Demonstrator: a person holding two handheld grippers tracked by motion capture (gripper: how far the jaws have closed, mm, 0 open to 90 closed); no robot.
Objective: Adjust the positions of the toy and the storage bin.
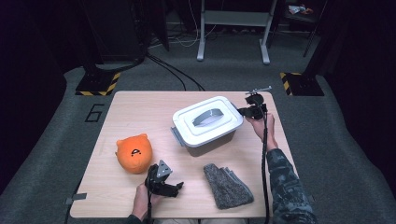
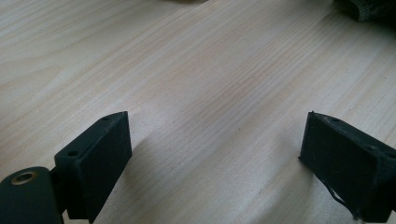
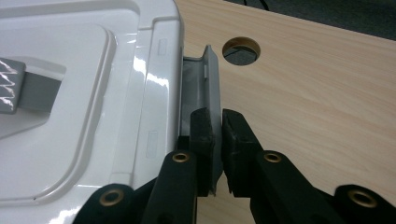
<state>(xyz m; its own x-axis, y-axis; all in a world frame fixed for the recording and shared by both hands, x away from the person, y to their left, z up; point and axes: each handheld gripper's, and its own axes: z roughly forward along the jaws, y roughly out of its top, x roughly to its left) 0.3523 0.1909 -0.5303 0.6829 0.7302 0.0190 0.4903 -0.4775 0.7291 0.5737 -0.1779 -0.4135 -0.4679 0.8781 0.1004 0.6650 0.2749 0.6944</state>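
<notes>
- The box (image 1: 208,122), white with a grey handle set in its lid (image 3: 70,93), stands on the table (image 1: 140,105) toward the far right; everything below is placed from it.
- The right gripper (image 3: 218,135) is at the box's right end, jaws pinched tight on the grey latch (image 3: 208,88) that hangs off the lid's edge. One pad sits between latch and box wall, the other on the latch's outer face.
- In the high view that right gripper (image 1: 243,111) touches the box's right side, with the person's hand (image 1: 259,125) just behind it.
- A second grey latch (image 1: 177,136) sticks out from the box's left end, free.
- The left gripper (image 1: 179,188) lies near the table's front edge, well apart from the box, on its front-left side. Its jaws stand wide apart with bare wood between them, holding nothing.
- An orange plush (image 1: 134,152) sits left of the box and nearer the front.
- A grey cloth (image 1: 227,186) lies in front of the box, just right of the left gripper.
- A round hole (image 3: 242,50) in the tabletop is just beyond the clamped latch.
</notes>
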